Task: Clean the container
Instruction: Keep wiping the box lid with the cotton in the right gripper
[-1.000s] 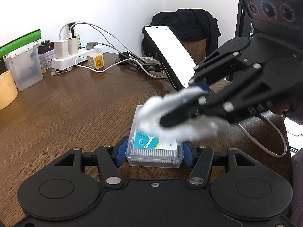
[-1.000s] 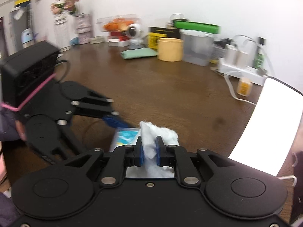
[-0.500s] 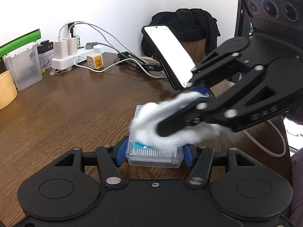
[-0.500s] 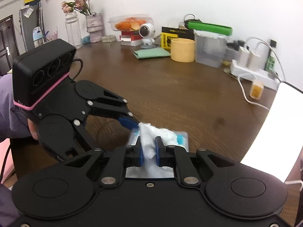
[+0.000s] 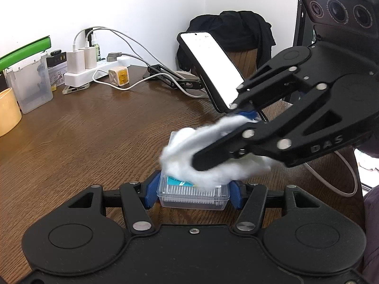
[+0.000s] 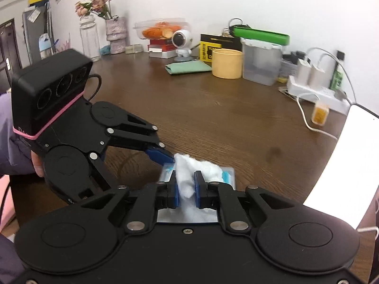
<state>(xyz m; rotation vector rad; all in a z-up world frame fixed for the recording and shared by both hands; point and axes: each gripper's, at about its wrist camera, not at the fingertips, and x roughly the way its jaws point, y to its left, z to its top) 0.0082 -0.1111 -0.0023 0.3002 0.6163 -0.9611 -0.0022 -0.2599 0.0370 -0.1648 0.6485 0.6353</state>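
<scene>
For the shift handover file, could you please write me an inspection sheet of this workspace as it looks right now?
Surface: brown wooden table, a dark spot on it in the right wrist view.
Job's things: clear container, white wad pressed on its lid.
Clutter: yellow cup, lit phone, flower vases.
Grippers: left claw shut on the container; right claw shut on the wad.
Cables: white leads at the power strip.
Surroundings: white wall, dark garment on a chair.

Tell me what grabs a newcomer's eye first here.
A fluffy white wad, pinched in the right gripper, presses on the lid of a small clear container clamped by the left gripper at the near table edge. Behind it, a propped phone glows bright white.
</scene>
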